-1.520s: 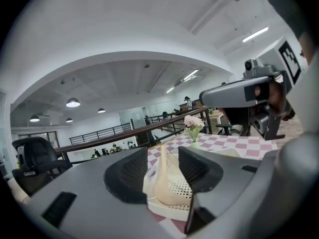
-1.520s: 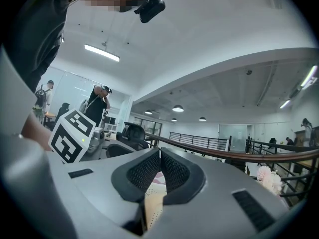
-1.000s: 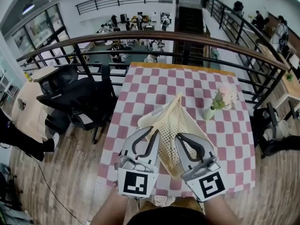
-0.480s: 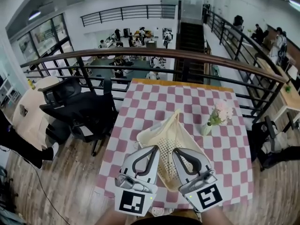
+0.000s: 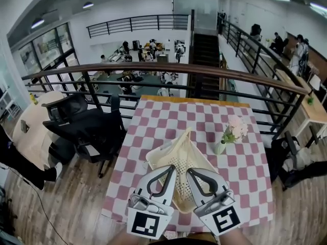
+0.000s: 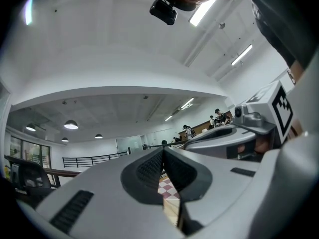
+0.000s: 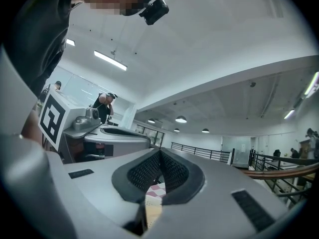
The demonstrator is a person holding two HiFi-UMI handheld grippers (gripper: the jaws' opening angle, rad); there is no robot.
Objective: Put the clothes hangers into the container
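A cream perforated container (image 5: 180, 154) lies on the pink-and-white checked table (image 5: 168, 115). No clothes hanger shows in any view. My left gripper (image 5: 172, 168) and right gripper (image 5: 188, 170) hover side by side over the container's near end, tips pointing away from me. Both are shut with nothing between the pads. In the left gripper view the left gripper (image 6: 163, 151) has its jaws pressed together, pointing up and outward, with the right gripper (image 6: 249, 128) beside it. The right gripper view shows the same for the right gripper (image 7: 160, 152), the left gripper (image 7: 102, 131) alongside.
A small vase of pale flowers (image 5: 229, 132) stands on the table right of the container. A dark handrail (image 5: 153, 68) runs behind the table's far edge. A black office chair (image 5: 84, 126) sits left of the table on the wooden floor.
Both grippers have drawn nearer to me and closer together, their tips now almost side by side over the container's near end. The head view has tilted upward.
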